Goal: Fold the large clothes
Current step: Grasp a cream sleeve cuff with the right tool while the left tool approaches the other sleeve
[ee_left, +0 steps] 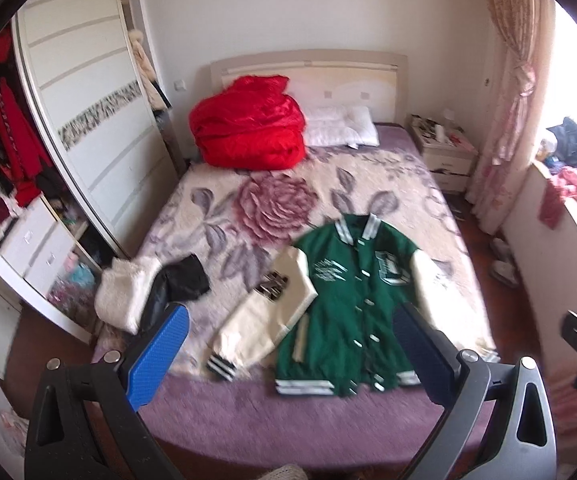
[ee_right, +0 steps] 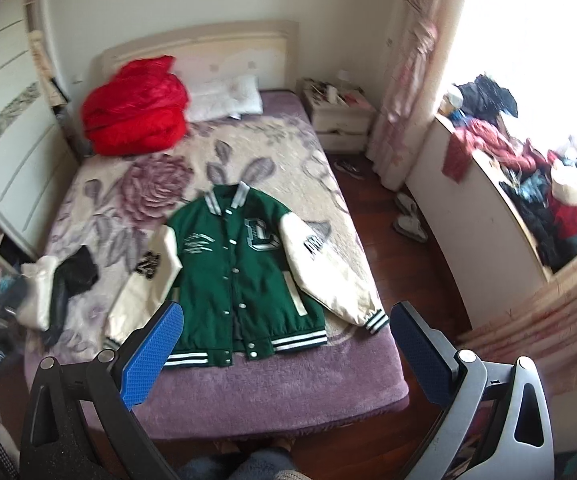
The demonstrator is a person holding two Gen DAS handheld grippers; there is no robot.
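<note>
Surroundings: black garment (ee_right: 73,280) lies at 9 o'clock of your jacket (ee_right: 240,276), apart.
Left gripper (ee_left: 288,356): spread wide, empty.
Right gripper (ee_right: 284,350): spread wide, empty.

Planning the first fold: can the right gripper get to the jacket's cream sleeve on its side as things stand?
Probably yes. The right gripper hangs open above the foot of the bed, and the cream sleeve lies flat and uncovered on the blanket, nothing between them.

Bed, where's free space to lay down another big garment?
Free: the floral stretch between red quilt and green jacket, plus the purple strip below its hem. Crowded: the left edge, with the white fleece and black garment.
</note>
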